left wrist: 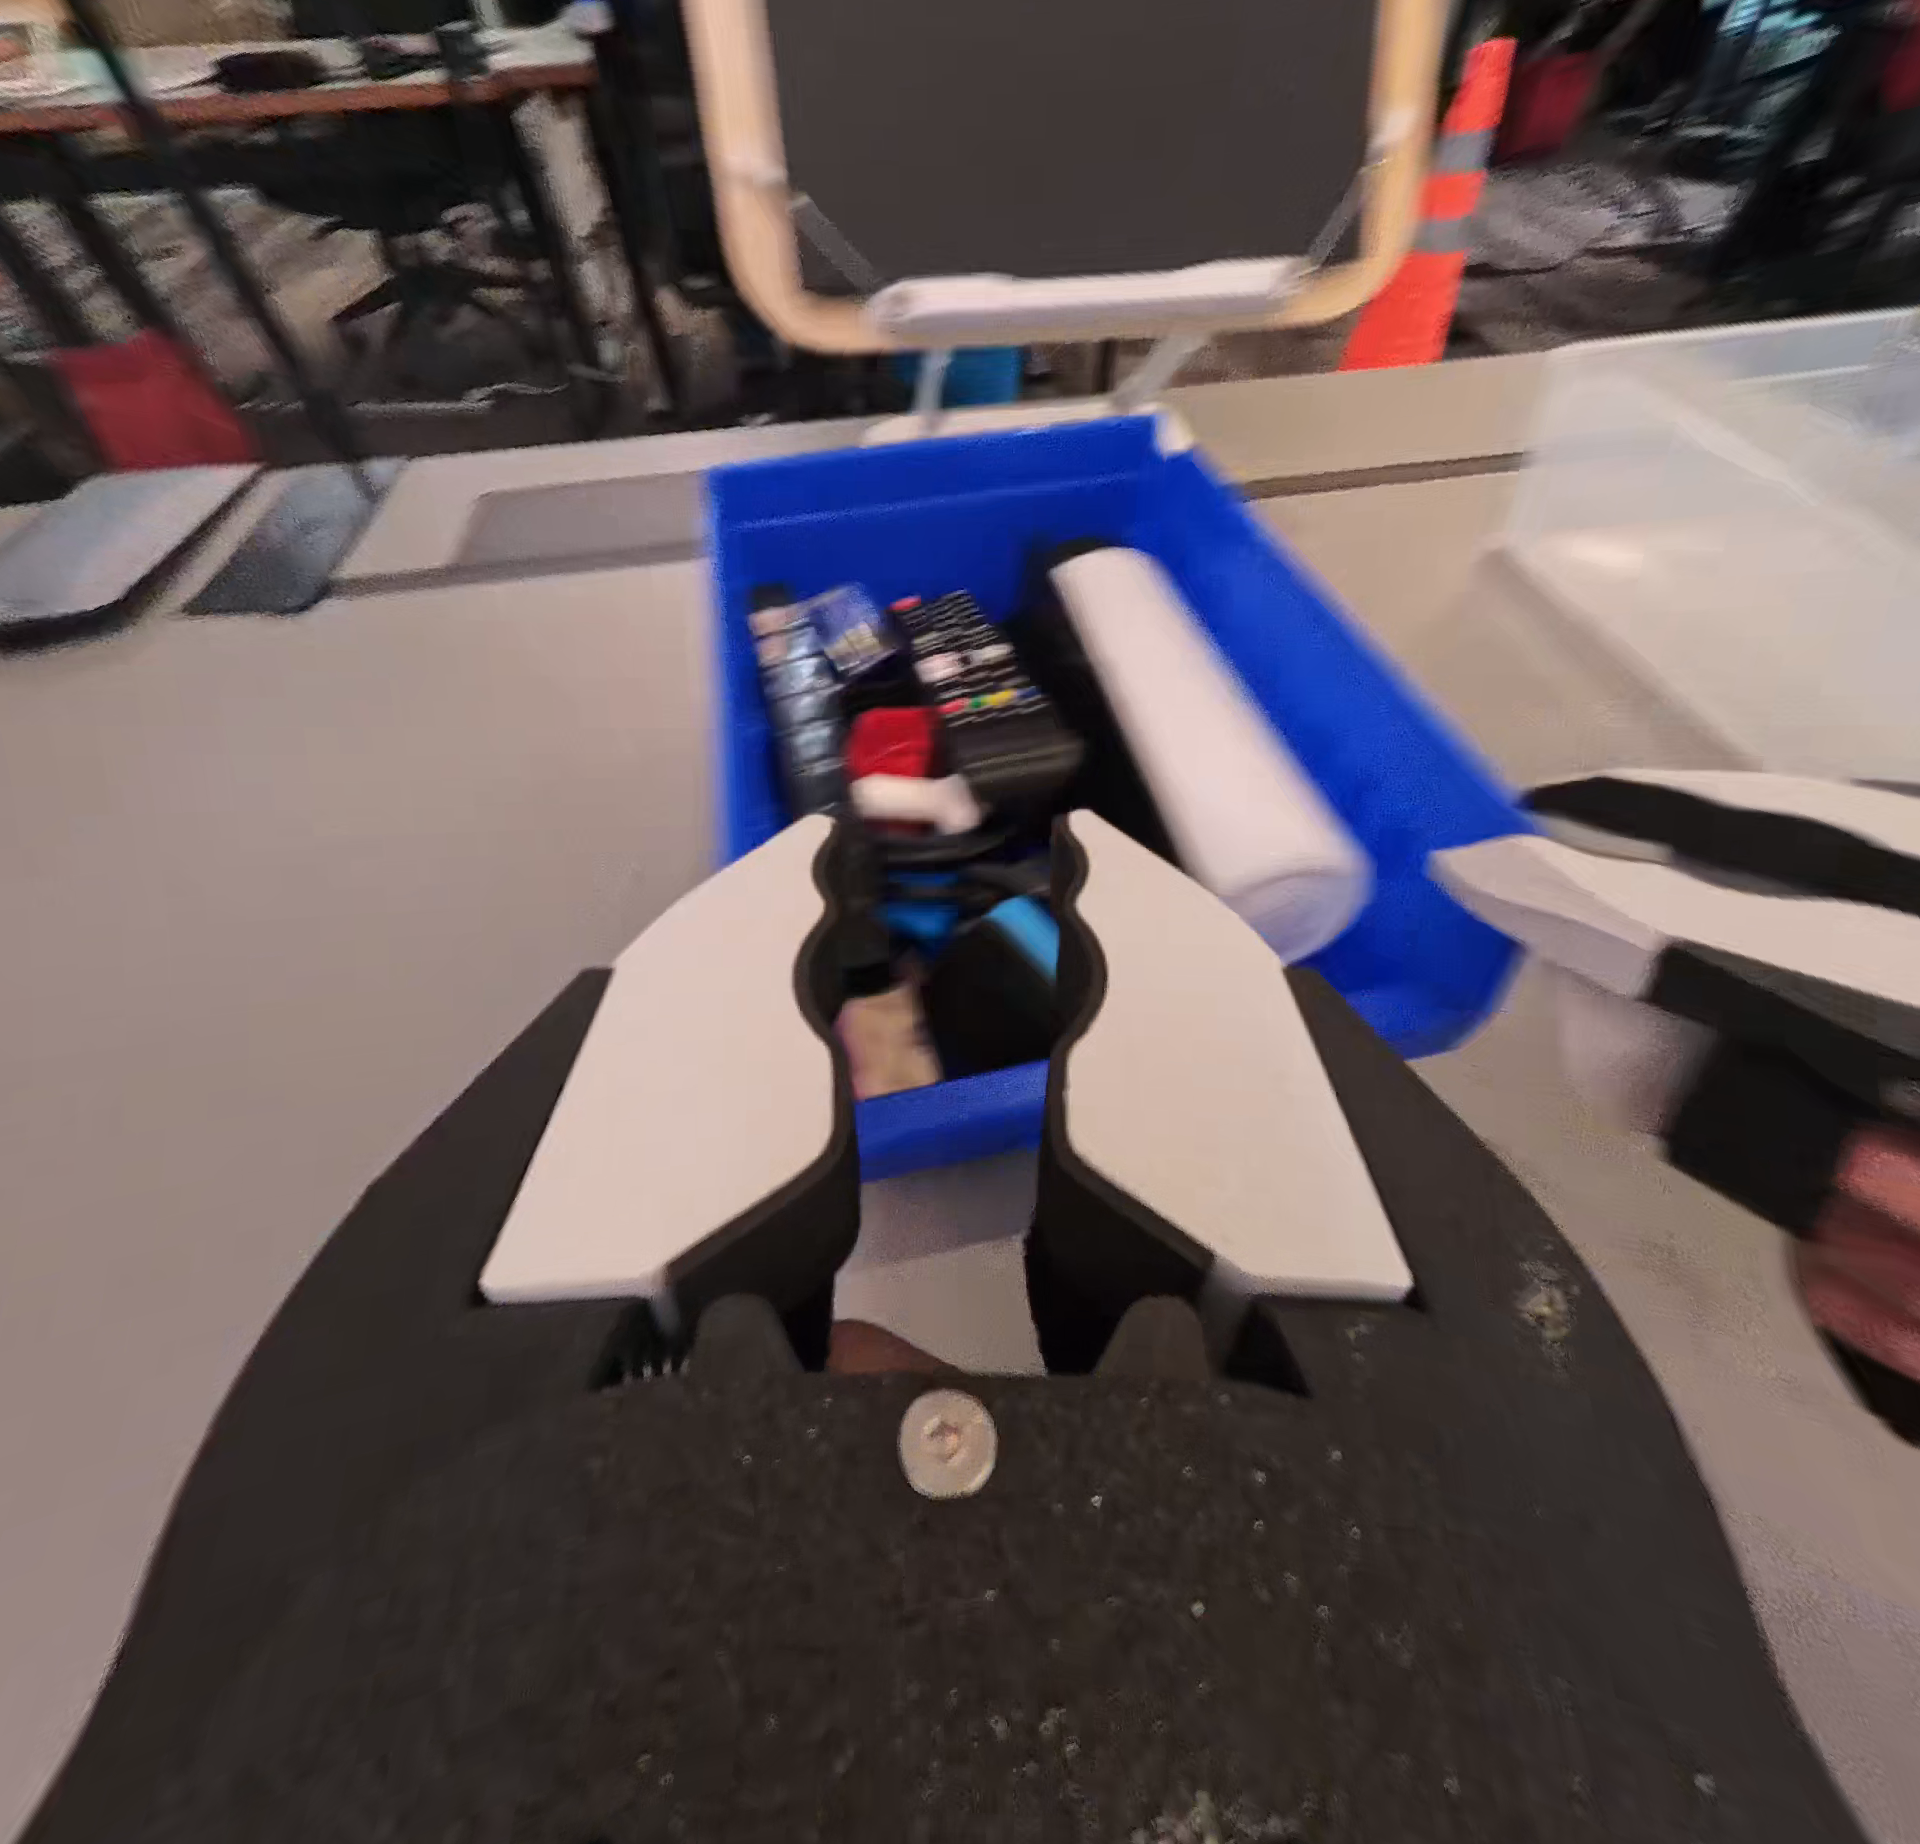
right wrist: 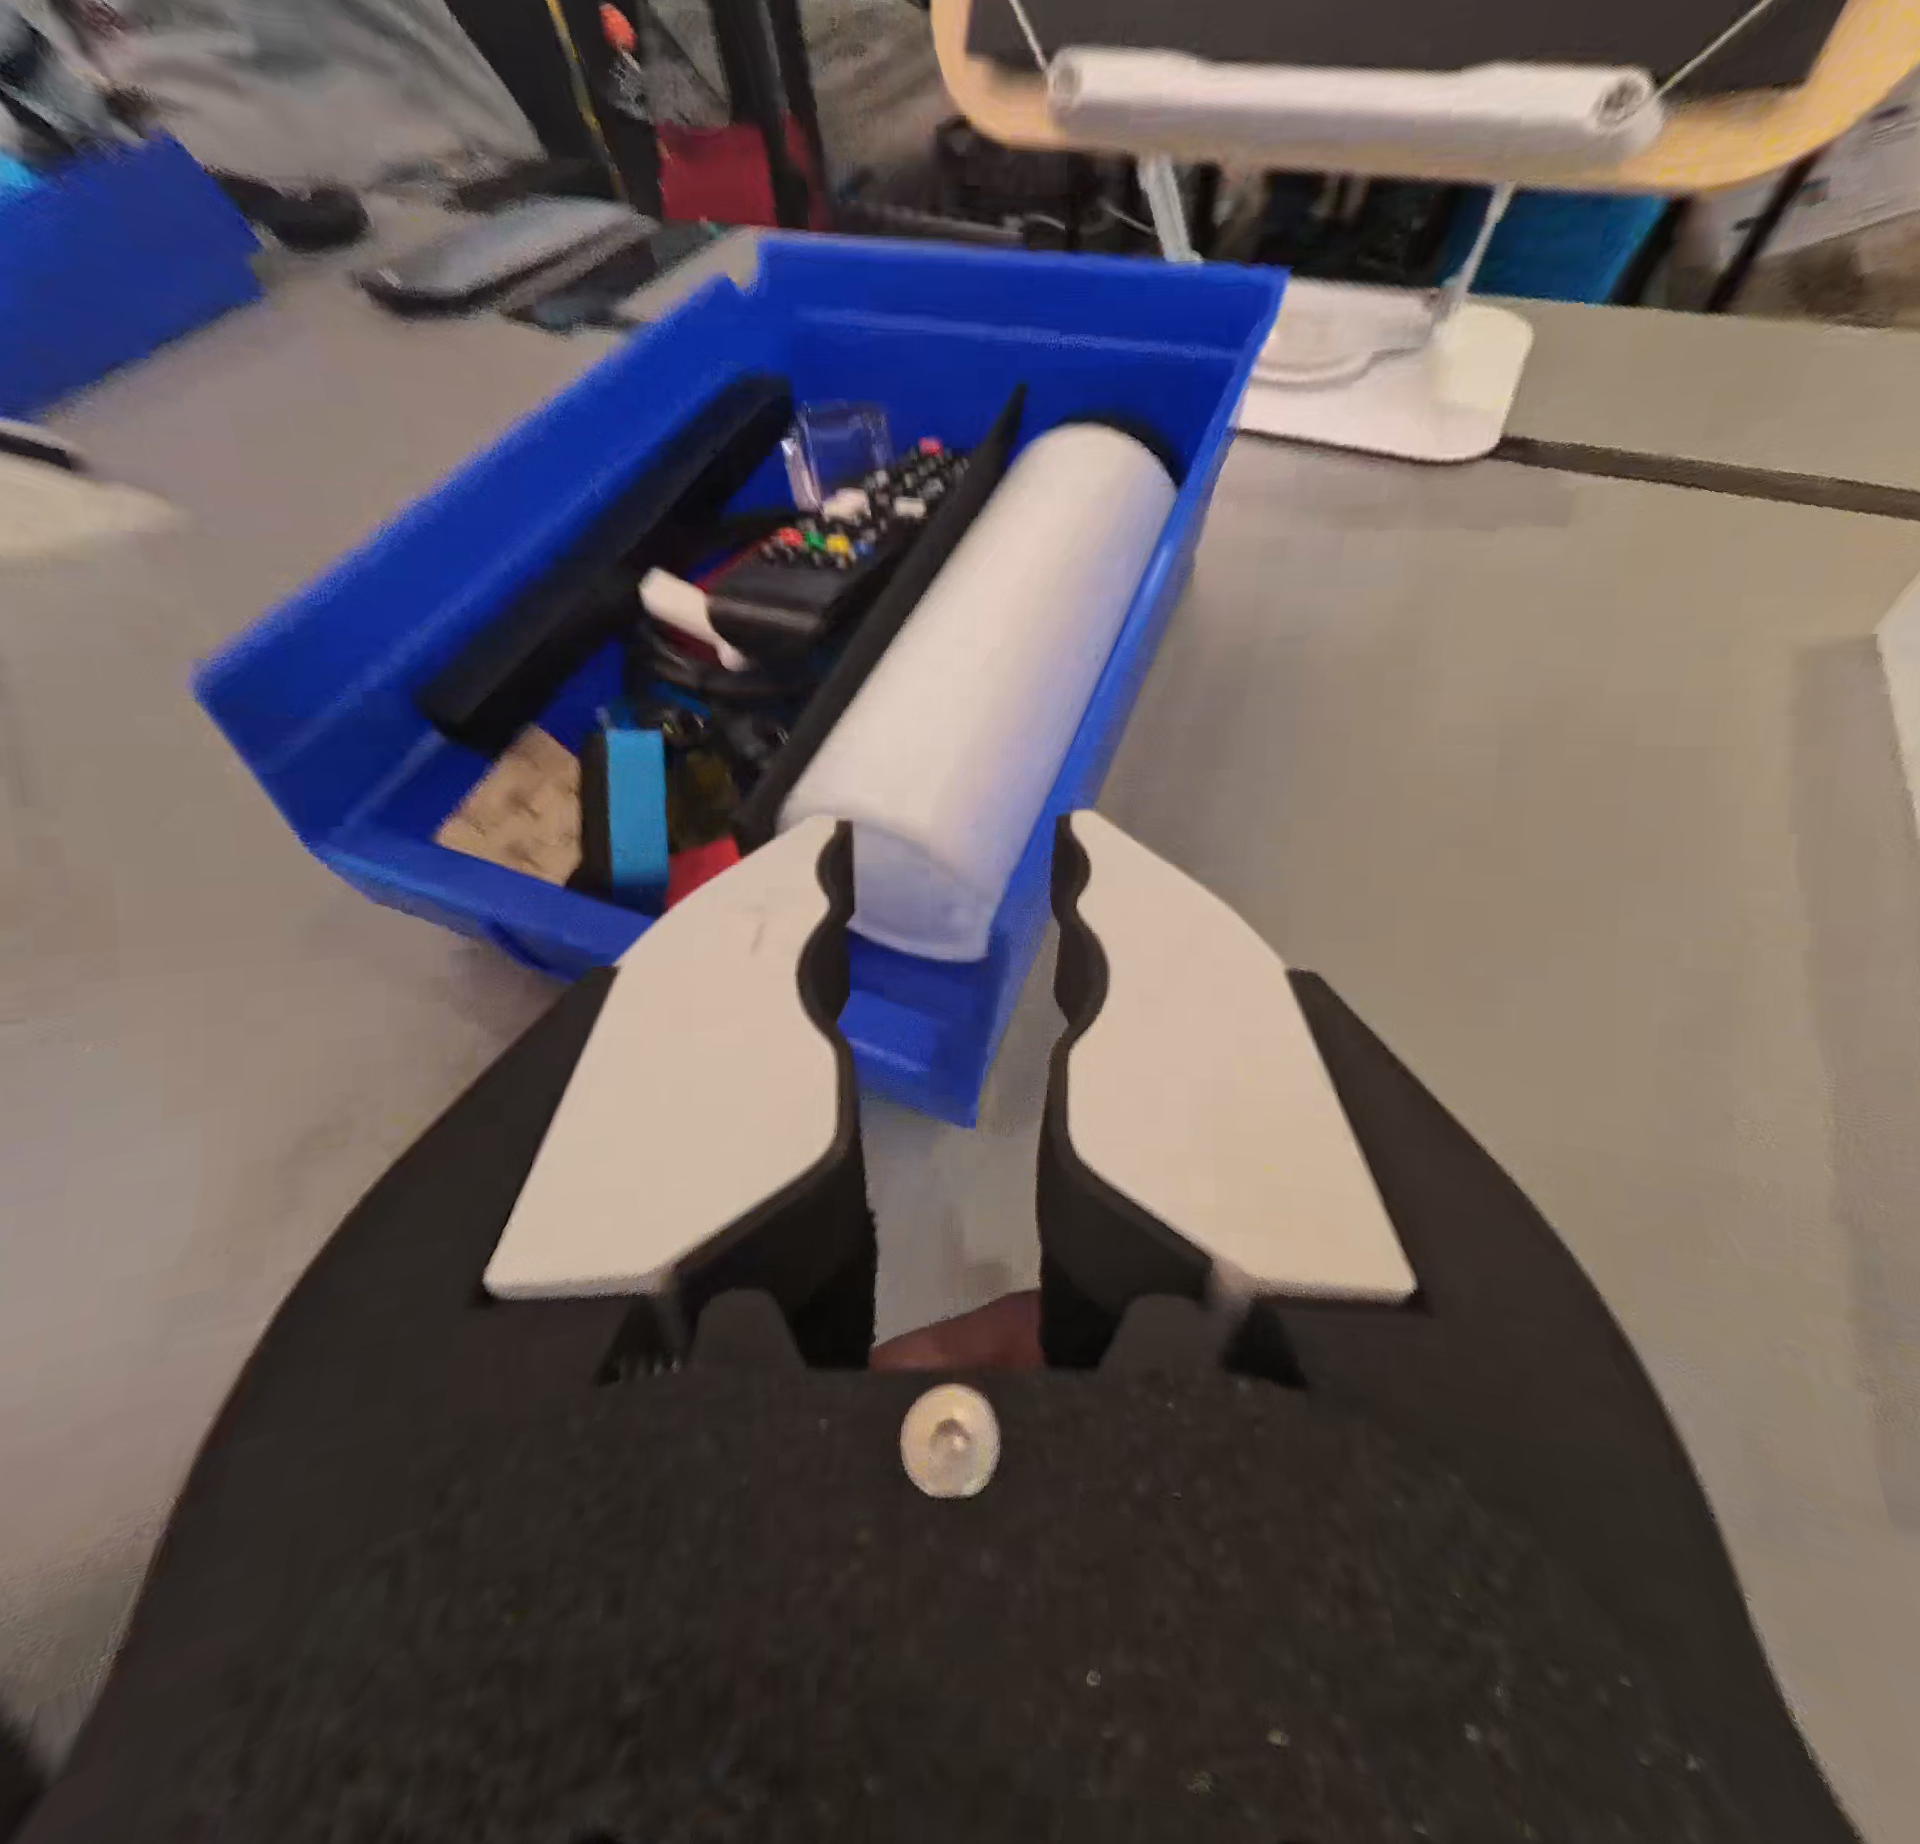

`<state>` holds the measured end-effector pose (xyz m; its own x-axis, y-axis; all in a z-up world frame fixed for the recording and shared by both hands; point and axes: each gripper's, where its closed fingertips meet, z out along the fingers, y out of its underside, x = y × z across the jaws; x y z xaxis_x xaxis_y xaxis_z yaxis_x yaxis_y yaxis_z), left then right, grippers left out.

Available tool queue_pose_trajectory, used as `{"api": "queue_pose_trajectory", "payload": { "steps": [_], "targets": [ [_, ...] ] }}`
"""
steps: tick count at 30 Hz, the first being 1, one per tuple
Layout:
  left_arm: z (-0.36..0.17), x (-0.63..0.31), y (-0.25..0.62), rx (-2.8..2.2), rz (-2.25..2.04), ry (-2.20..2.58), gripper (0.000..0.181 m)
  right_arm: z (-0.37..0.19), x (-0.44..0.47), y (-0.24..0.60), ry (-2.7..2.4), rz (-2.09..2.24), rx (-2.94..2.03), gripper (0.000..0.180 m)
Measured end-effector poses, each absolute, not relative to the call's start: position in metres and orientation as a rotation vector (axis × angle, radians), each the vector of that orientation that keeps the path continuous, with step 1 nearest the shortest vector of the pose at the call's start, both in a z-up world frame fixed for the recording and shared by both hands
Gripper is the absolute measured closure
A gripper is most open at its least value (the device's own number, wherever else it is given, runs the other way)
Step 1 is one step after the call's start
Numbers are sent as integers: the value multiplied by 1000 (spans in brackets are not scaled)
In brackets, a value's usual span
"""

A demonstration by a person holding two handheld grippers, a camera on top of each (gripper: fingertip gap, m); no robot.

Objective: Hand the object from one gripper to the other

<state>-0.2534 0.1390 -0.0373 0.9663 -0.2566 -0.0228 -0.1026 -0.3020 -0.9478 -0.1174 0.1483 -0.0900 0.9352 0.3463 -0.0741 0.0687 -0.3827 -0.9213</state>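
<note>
Left gripper [left wrist: 948,838] and right gripper [right wrist: 951,838] both parted, empty, above blue bin [right wrist: 499,558].

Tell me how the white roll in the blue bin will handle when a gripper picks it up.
The white cylindrical roll lies along the right wall of the blue plastic bin; round, it would probably roll if set on the table. Its near end looks squashed, so it is likely soft and yields under the fingers. It seems wide for the open right gripper.
</note>
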Motion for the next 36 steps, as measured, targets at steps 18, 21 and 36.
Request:
{"api": "queue_pose_trajectory", "payload": {
  "steps": [18,21,36],
  "targets": [
    [-124,-319,189,-2040,-134,238,177,-118,-128,183,-98,24,-1985,175],
    [-116,-356,190,-2057,-154,169,178,-108,-165,182,-76,95,-1967,175],
    [-123,-550,201,-2011,-147,67,177,-121,-360,197,-235,181,-1958,170]
  ]
}}
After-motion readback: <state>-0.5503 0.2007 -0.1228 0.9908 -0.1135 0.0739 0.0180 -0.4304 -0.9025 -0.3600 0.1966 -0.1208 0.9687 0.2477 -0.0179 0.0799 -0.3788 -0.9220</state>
